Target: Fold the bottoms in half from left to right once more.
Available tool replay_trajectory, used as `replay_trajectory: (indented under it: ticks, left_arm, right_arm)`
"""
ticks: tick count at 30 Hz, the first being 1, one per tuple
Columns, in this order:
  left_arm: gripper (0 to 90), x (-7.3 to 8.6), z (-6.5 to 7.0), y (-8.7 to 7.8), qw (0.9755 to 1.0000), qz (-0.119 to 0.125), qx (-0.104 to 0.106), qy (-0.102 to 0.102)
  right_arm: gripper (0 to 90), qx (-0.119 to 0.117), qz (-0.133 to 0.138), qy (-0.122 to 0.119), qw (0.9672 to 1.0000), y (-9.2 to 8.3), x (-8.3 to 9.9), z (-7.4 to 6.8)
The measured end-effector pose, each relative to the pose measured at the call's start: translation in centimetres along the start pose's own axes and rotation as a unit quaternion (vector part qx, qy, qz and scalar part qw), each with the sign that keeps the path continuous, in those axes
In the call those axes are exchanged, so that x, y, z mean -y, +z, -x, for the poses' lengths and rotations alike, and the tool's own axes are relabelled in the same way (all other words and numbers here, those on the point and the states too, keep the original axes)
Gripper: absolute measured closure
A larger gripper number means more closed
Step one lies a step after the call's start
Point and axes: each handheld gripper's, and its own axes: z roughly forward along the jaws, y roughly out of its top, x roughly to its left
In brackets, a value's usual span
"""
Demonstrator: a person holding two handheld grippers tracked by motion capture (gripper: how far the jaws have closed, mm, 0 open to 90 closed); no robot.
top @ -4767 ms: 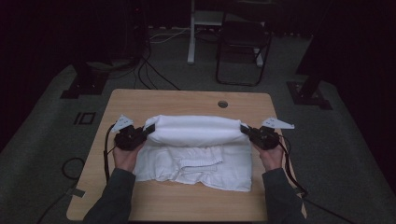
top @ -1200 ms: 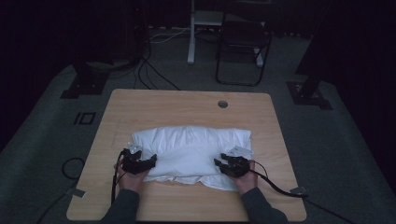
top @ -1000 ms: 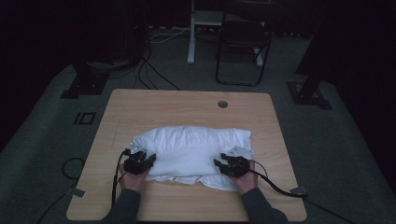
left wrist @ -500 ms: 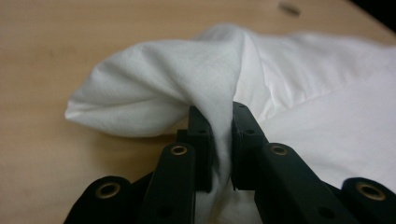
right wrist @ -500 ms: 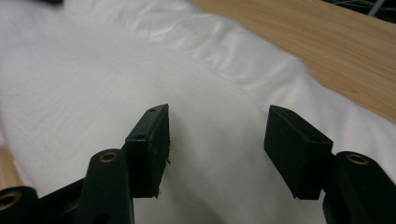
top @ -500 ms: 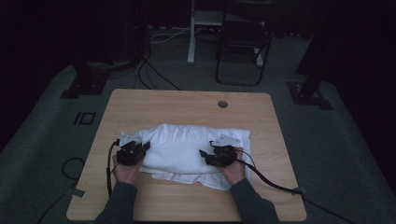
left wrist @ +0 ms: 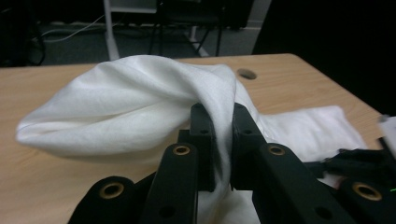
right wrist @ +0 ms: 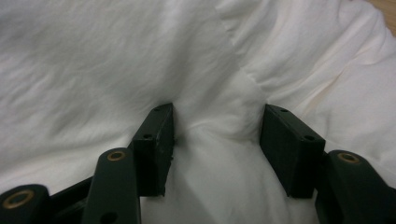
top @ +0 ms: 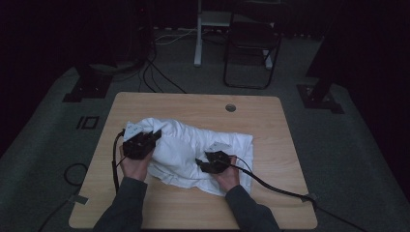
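Observation:
A white cloth [top: 186,145] lies crumpled on the wooden table [top: 270,121]. My left gripper [top: 155,132] is at its left end, raised off the table. In the left gripper view the jaws [left wrist: 218,112] have just been closing and are shut on a fold of the cloth [left wrist: 126,102], which hangs from them in a hump. My right gripper [top: 200,163] rests on the cloth near its front middle. In the right gripper view its jaws [right wrist: 217,119] stand apart after closing a little, with a ridge of cloth [right wrist: 140,56] bunched between them, not pinched.
A round cable hole [top: 230,107] sits near the table's far edge. The right gripper's cable [top: 280,187] trails over the front right of the table. Beyond the table stand a folding chair [top: 251,48], a stand leg and floor cables.
The left gripper closed on the cloth's left end and lifted it. The right gripper slid left across the cloth toward its middle.

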Motion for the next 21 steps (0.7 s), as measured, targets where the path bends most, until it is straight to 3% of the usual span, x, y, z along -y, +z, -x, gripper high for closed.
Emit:
replay_trajectory:
  ticks: [5, 9, 12, 14, 16, 19, 21]
  left_arm:
    - [83.3, -0.8, 1.5, 0.4, 0.9995, 0.012, 0.018, 0.021]
    - [83.3, -1.1, 2.2, 0.8, 0.999, 0.011, 0.021, 0.037]
    - [83.3, -1.1, 2.3, 1.0, 0.9989, 0.009, 0.024, 0.04]
    - [83.3, -1.1, 2.3, 1.0, 0.9987, 0.006, 0.025, 0.044]
    - [83.3, -1.1, 2.5, 1.0, 0.9986, 0.005, 0.026, 0.047]
    - [83.3, -1.2, 2.9, 1.2, 0.9983, 0.004, 0.03, 0.05]
    - [83.4, -1.3, 3.4, 1.3, 0.9979, 0.004, 0.036, 0.054]
  right_arm:
    - [44.3, 0.018, -0.014, -0.015, 0.9996, 0.9, -1.0, -1.1]
    - [44.0, -0.001, -0.006, -0.004, 1.0, 1.3, -1.3, -1.1]
    - [38.9, -0.022, -0.009, -0.016, 0.9996, -0.2, -1.8, -0.6]
    - [39.2, -0.011, 0.018, -0.031, 0.9993, -2.2, -2.0, -0.2]
    - [40.1, 0.023, 0.026, -0.025, 0.9991, -3.7, -1.8, 0.8]
    - [38.6, 0.053, -0.002, -0.011, 0.9985, -3.8, -0.6, 2.4]
    - [40.0, 0.044, -0.015, 0.005, 0.9989, -3.0, 0.3, 3.0]
